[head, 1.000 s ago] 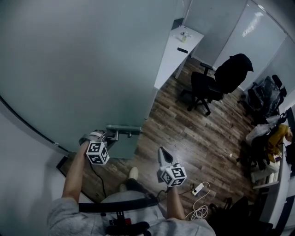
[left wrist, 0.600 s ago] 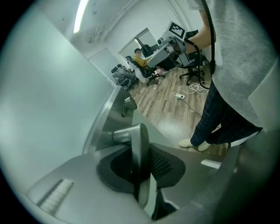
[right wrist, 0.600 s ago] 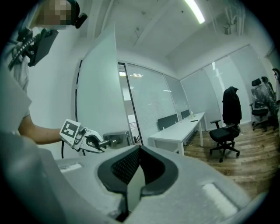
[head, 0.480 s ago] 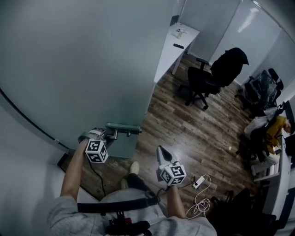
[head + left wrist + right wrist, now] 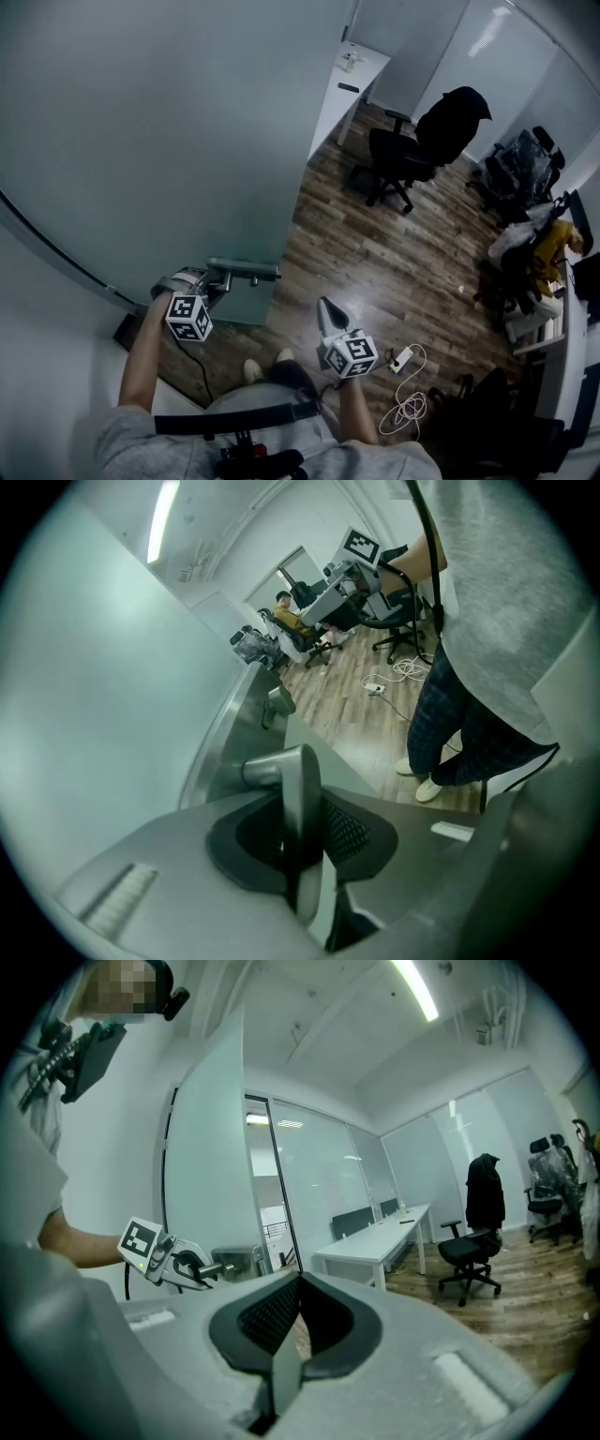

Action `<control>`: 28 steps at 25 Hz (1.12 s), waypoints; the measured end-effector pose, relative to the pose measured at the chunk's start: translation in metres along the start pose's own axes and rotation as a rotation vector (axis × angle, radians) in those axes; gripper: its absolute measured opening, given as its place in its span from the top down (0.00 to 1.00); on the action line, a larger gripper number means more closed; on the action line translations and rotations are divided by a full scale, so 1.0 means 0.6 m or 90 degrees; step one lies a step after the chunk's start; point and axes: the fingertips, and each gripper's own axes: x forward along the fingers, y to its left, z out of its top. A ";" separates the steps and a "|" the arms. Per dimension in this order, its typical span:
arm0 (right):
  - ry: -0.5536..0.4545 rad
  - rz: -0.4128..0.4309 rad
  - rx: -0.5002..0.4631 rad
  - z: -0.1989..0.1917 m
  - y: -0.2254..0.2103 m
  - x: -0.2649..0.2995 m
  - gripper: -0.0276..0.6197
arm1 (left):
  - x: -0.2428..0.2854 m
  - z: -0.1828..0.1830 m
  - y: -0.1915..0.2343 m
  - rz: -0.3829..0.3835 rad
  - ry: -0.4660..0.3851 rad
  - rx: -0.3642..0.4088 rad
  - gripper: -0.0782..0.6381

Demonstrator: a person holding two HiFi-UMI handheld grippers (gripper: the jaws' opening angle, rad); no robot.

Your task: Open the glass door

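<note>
Left claw (image 5: 217,277) clamped on the brushed-metal lever handle (image 5: 246,269) of the frosted glass door (image 5: 169,131) — lever pinched between both pads. Handle at 7 o'clock in head view, door filling 9 to 12. Right claw (image 5: 325,307) at 6 o'clock, jaws pressed together, nothing in them, off the door — over the brown wood-plank floor (image 5: 375,253). Black office chair (image 5: 412,150) at 2 o'clock, long white counter (image 5: 354,84) at 1.

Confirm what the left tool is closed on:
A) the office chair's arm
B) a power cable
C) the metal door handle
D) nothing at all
C: the left gripper view shows the left tool with its pads pressed on the door handle.
</note>
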 end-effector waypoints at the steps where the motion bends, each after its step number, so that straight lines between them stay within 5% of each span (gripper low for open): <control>1: 0.002 -0.001 -0.001 -0.002 0.000 -0.004 0.95 | -0.004 0.002 -0.006 -0.002 0.000 0.003 0.79; 28: 0.009 -0.005 0.003 -0.025 0.012 -0.052 0.95 | -0.067 0.008 -0.103 -0.050 0.004 0.027 0.77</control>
